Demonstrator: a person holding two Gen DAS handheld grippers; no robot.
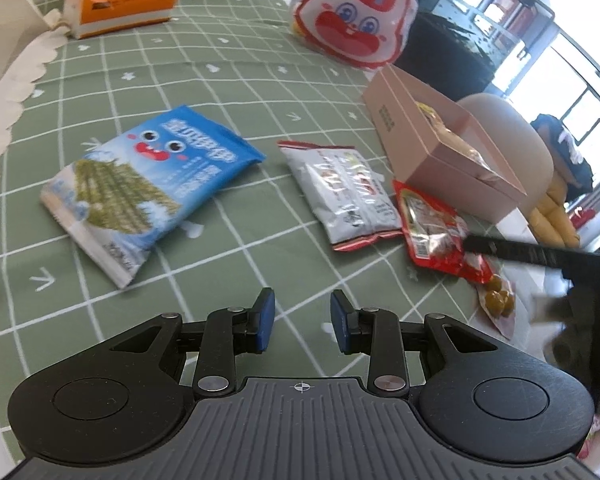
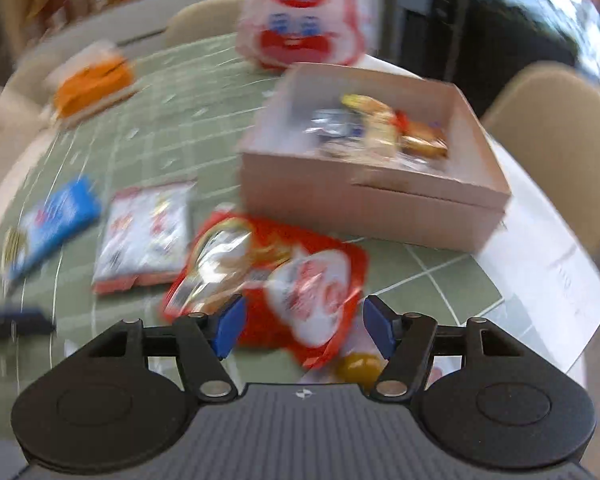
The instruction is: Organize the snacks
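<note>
R gripper (image 2: 304, 330) open, empty | view blurred | red pack (image 2: 268, 280) below

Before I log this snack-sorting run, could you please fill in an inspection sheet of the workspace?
Surface: green checked tablecloth, scalloped cream edge.
Job's things: pink cardboard box open, holding wrapped snacks; blue seaweed snack bag, white snack packet, red snack packet and a small packet of round brownish pieces lie flat outside it.
Clutter: orange tissue pack; rabbit-face bag.
Grippers: left gripper open, empty; right gripper open, over the red packet.
Cables: nothing seen.
Surroundings: beige chairs, windows.
</note>
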